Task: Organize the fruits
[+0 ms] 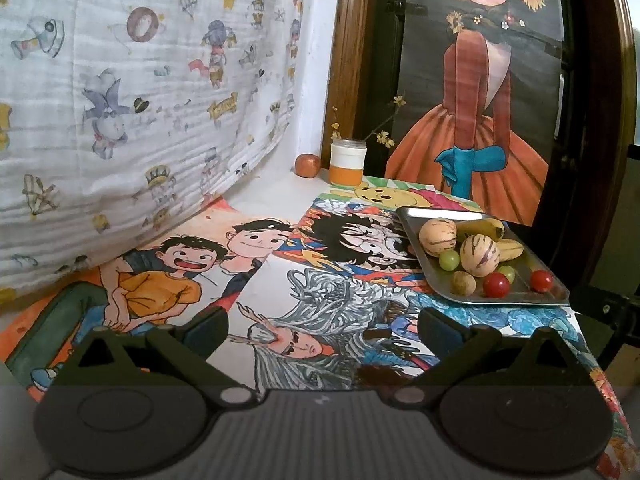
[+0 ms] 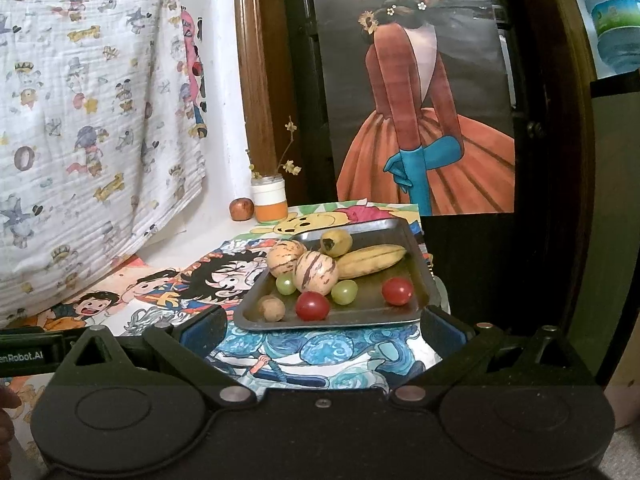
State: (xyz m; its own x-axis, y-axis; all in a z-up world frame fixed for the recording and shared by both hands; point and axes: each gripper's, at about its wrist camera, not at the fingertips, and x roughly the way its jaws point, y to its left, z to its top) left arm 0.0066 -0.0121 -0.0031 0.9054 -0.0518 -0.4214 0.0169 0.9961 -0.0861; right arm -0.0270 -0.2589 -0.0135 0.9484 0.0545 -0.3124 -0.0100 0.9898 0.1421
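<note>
A metal tray (image 2: 420,280) (image 1: 408,218) sits at the table's right side. It holds two striped pale melons (image 2: 315,272) (image 1: 479,256), two yellow bananas (image 2: 370,261) (image 1: 510,249), two green grapes (image 2: 344,292) (image 1: 449,259), two red tomatoes (image 2: 312,306) (image 1: 496,284) and a brown walnut (image 2: 271,308) (image 1: 463,282). My right gripper (image 2: 323,326) is open just before the tray's near rim, nothing between its fingers. My left gripper (image 1: 323,328) is open over the drawings, left of the tray, holding nothing.
Colourful cartoon drawings (image 1: 320,292) cover the table. A white-and-orange jar (image 1: 347,162) with twigs and a reddish round fruit (image 1: 308,165) stand at the back by the wall. A printed cloth (image 1: 120,100) hangs at left, a painted poster (image 2: 420,120) behind the tray.
</note>
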